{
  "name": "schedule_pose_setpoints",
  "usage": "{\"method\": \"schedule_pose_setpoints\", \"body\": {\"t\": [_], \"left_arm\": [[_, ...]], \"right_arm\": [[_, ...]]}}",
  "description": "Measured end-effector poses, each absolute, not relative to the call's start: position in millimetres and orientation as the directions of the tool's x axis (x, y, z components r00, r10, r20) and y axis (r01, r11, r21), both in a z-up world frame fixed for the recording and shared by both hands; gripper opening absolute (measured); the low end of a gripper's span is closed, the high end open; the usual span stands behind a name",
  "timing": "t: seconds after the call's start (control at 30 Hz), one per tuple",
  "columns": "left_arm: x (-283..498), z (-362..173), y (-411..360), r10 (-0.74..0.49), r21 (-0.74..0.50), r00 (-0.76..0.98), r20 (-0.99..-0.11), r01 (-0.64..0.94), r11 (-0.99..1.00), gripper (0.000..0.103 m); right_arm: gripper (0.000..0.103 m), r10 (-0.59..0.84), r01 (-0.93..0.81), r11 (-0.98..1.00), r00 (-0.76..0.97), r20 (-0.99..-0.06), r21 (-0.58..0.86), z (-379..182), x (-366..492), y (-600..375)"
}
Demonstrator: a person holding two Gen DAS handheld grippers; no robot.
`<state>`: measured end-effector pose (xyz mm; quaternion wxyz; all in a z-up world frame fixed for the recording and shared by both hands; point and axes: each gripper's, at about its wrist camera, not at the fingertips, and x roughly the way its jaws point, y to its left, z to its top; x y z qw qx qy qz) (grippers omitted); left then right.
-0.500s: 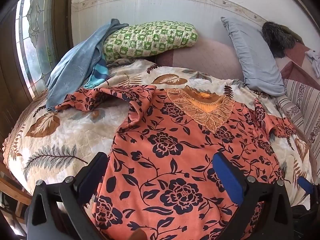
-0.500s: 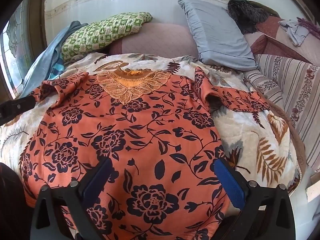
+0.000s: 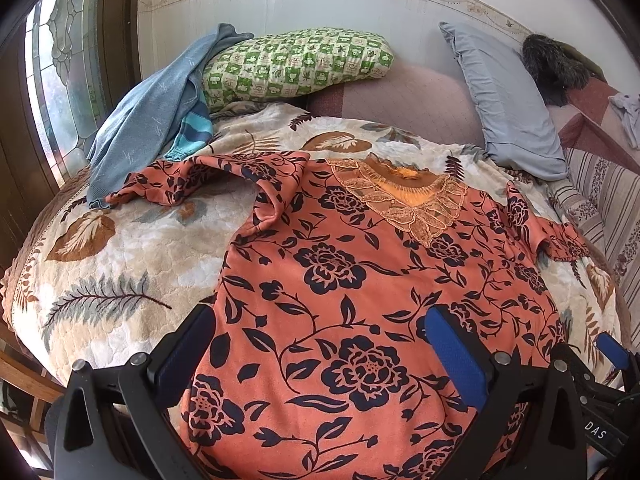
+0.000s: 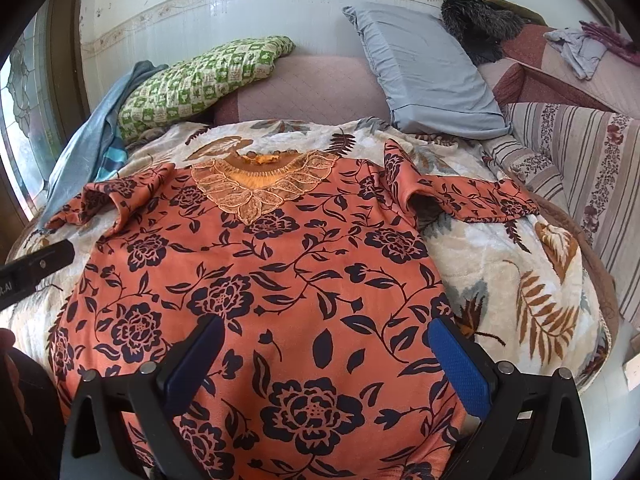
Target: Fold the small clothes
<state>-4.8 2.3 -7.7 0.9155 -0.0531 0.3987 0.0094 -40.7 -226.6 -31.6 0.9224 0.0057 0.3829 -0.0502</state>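
An orange blouse with dark flower print (image 3: 360, 280) lies spread face up on the bed, its lace collar (image 3: 404, 204) toward the pillows and both short sleeves out to the sides. It also shows in the right wrist view (image 4: 260, 280). My left gripper (image 3: 320, 332) is open and empty, hovering over the blouse's lower left part near its hem. My right gripper (image 4: 324, 340) is open and empty over the lower right part. The right gripper's blue tip (image 3: 612, 350) shows at the left view's right edge. The left gripper's black body (image 4: 36, 266) shows at the right view's left edge.
The bed has a leaf-patterned blanket (image 3: 120, 264). At its head lie a green checked pillow (image 3: 296, 64), a grey pillow (image 3: 508, 100) and a blue garment (image 3: 152, 120). A window (image 3: 60, 80) is on the left, a striped sofa (image 4: 580, 152) on the right.
Both grippers have shifted slightly; the blouse lies as before and both stay open.
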Motion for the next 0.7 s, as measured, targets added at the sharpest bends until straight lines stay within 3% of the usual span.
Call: {"method": "schedule_pose_setpoints", "body": {"t": [0.7], "left_arm": [[-7.2, -10.1, 1.1, 0.018, -0.042, 0.659, -0.752, -0.074, 0.996, 0.103]], "right_arm": [[0.103, -0.049, 0.115, 0.992, 0.728, -0.684, 0.052, -39.4, -31.0, -236.4]]}}
